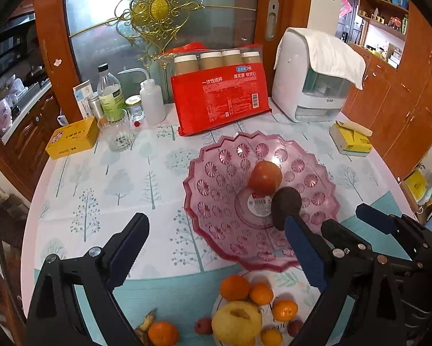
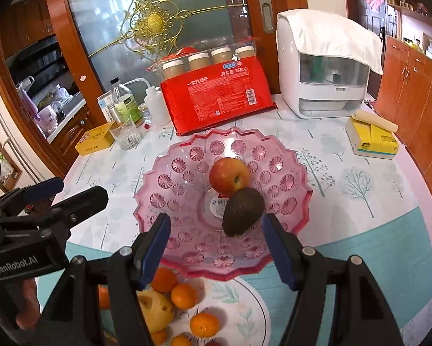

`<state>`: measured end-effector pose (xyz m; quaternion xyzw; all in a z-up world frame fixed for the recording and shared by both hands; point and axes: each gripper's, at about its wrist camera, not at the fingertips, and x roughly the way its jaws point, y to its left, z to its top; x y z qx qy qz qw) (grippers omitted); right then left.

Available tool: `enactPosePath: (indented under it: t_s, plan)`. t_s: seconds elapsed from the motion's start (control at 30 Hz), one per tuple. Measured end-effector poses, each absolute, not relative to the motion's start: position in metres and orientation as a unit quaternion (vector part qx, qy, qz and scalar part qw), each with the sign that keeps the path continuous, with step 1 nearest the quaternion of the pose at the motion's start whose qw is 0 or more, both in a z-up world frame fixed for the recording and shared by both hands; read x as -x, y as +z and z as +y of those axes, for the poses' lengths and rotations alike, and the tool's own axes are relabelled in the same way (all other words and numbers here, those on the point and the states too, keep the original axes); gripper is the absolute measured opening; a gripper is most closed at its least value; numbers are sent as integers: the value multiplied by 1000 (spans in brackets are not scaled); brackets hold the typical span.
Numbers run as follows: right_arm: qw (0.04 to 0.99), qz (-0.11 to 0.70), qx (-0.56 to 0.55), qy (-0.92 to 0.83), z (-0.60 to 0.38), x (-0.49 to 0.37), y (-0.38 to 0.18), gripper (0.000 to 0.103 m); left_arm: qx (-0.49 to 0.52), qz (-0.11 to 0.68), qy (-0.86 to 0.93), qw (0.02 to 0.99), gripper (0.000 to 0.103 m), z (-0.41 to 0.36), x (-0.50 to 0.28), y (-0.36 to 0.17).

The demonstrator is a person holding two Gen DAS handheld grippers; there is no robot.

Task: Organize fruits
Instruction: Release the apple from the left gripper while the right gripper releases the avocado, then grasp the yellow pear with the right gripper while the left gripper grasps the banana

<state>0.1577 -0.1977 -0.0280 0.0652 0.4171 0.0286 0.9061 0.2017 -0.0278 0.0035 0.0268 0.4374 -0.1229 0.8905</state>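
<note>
Crowding the pink bowl [image 2: 296, 201], cup pack [image 2: 218, 101] behind, both tongs gape apart.

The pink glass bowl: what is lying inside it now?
Inside the pink glass bowl lie a red apple and a dark avocado, touching. The avocado partly covers a barcode sticker.

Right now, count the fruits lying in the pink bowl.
2: a red apple toward the back of the pink bowl, and a dark avocado just in front, touching it. Nothing else shows inside.
</note>
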Motion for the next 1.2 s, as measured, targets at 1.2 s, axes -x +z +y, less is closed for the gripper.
enactPosePath:
  t_s: [1.2]
  plan:
    - [911,408,18,53,-164,-55,2,78,-33,443,-77,893,95,10,-64,13]
